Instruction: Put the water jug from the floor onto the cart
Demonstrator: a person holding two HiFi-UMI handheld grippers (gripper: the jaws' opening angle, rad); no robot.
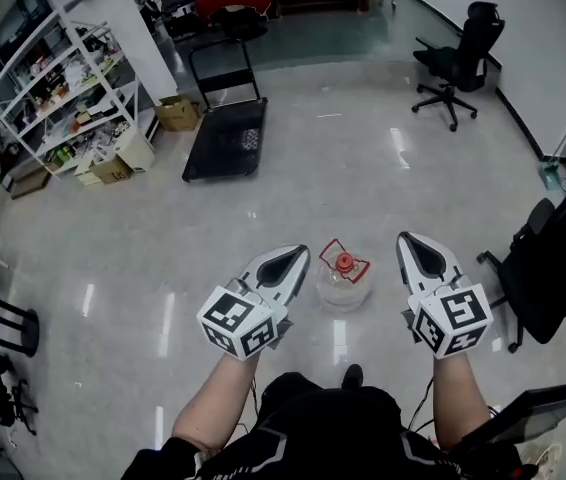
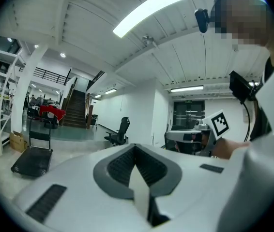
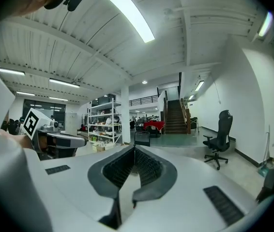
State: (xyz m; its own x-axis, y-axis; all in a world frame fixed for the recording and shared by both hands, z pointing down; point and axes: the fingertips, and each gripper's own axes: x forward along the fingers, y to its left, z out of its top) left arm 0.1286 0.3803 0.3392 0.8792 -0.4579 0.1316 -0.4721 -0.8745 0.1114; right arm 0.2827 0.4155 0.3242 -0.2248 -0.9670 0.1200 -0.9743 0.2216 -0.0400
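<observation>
Only the head view shows the water jug (image 1: 344, 280) between the left gripper (image 1: 296, 260) and right gripper (image 1: 414, 245), both closed and empty

Left gripper (image 1: 299, 254) and right gripper (image 1: 407, 239): white shells tapering to a point, with dark grey ribbed pads inside. Each carries a white cube with black square markers: left cube (image 1: 241, 323), right cube (image 1: 453, 320). A thin black cable (image 1: 425, 396) trails from the right one. The person wears a black top (image 1: 313, 438) with white trim, sleeves stopping short of the forearms, and a black shoe (image 1: 352, 375).
</observation>
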